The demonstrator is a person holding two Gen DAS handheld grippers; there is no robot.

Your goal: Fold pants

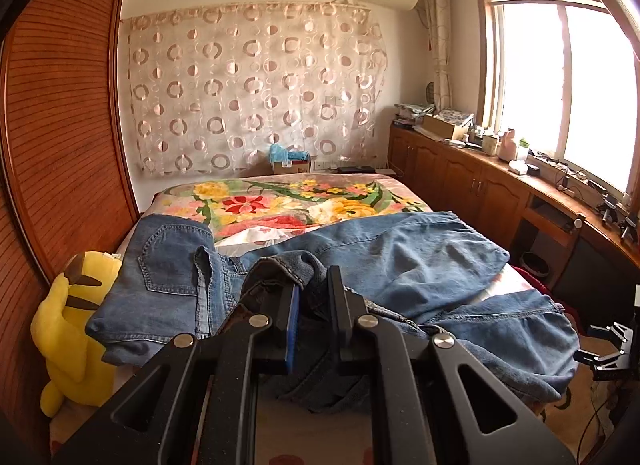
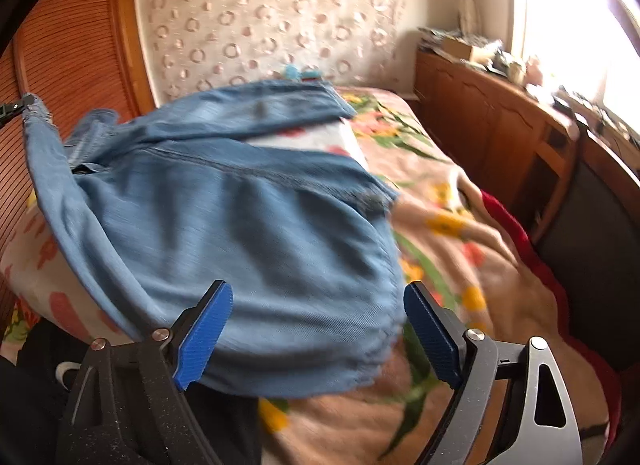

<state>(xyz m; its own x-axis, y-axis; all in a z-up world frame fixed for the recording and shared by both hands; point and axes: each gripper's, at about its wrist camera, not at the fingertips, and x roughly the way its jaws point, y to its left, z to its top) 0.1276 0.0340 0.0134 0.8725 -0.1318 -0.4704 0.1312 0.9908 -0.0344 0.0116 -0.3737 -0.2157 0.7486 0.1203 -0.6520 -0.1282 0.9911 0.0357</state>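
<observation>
Pants point(image 1: 400, 265): soft, rumpled blue denim

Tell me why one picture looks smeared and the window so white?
Right wrist view: motion blur smears the jeans and bedspread. Left wrist view: sharp, but the window is blown out by daylight. Both views bend straight edges, fisheye-style.
</observation>
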